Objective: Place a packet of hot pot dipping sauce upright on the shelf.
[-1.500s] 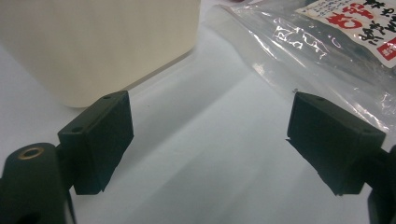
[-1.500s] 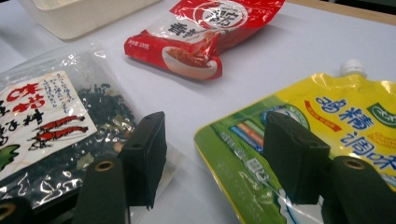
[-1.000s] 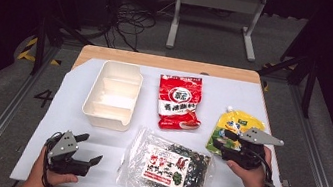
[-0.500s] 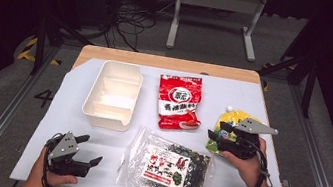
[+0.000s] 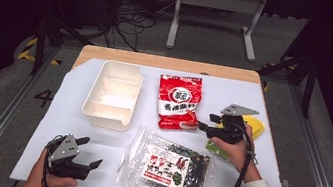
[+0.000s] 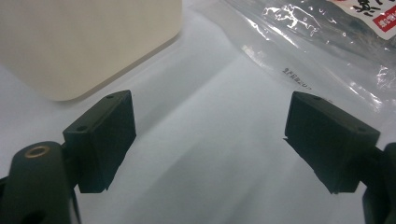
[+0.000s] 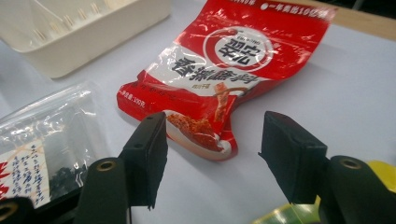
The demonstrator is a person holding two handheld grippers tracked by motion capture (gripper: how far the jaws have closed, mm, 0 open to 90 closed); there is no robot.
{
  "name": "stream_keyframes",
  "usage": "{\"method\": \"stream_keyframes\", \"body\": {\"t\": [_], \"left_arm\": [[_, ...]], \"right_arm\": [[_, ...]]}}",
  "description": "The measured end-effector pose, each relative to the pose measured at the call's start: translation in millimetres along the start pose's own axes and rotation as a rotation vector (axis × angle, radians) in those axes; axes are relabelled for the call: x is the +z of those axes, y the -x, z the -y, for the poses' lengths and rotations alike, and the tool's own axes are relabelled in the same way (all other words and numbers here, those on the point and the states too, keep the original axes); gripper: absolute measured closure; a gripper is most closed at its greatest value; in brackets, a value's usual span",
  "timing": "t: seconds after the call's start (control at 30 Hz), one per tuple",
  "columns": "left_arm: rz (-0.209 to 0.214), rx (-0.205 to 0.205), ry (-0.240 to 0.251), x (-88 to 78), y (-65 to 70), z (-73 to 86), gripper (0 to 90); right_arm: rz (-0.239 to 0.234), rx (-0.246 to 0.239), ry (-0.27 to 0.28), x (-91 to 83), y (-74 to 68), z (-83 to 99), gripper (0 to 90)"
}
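Observation:
My right gripper (image 5: 205, 121) hovers open at the right of the table, its jaws pointing at the lower right corner of a red snack packet (image 5: 179, 103). In the right gripper view that red packet (image 7: 224, 60) lies just beyond the open gripper (image 7: 212, 140), nothing between the jaws. A yellow-green packet (image 5: 252, 126) lies partly under the right hand. My left gripper (image 5: 91, 151) rests open near the front left edge, empty. In the left gripper view its open gripper (image 6: 210, 121) faces bare tabletop, between a white tray (image 6: 84, 42) and a clear bag (image 6: 327, 37).
The white divided tray (image 5: 111, 95) stands at mid left, empty. A clear bag of dark dried food with a red-and-white label (image 5: 168, 167) lies at the front centre. The tray (image 7: 70, 32) and bag (image 7: 42, 140) also appear left of the right jaws.
My right gripper has swung left off the yellow-green packet toward the red packet's lower corner. The left gripper has stayed still.

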State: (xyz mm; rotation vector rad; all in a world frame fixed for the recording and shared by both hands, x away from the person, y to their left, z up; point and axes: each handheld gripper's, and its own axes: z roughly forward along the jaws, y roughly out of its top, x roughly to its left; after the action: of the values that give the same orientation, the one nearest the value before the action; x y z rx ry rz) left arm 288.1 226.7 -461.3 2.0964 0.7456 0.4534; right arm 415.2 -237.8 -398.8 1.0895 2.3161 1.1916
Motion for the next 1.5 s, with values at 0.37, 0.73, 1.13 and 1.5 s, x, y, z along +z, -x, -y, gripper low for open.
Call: {"method": "stream_keyframes", "body": {"t": [0.37, 0.73, 1.13, 1.5], "left_arm": [[0.010, 0.004, -0.010, 2.0, 1.7, -1.4, 17.0], [0.017, 0.021, -0.020, 3.2, 3.5, -1.1, 16.3], [0.028, 0.033, -0.032, 6.4, 5.2, -3.1, 16.1], [0.030, 0.017, -0.018, 4.8, 2.7, -4.9, 16.2]], "right_arm": [[0.011, 0.007, -0.131, 52.2, 4.2, -12.1, 35.4], [0.010, 0.132, -0.180, 83.0, 21.9, -18.1, 33.4], [-0.114, 0.201, -0.167, 88.4, 25.5, -15.8, 65.8], [-0.091, 0.140, -0.147, 84.0, 17.6, -16.3, 77.5]]}}
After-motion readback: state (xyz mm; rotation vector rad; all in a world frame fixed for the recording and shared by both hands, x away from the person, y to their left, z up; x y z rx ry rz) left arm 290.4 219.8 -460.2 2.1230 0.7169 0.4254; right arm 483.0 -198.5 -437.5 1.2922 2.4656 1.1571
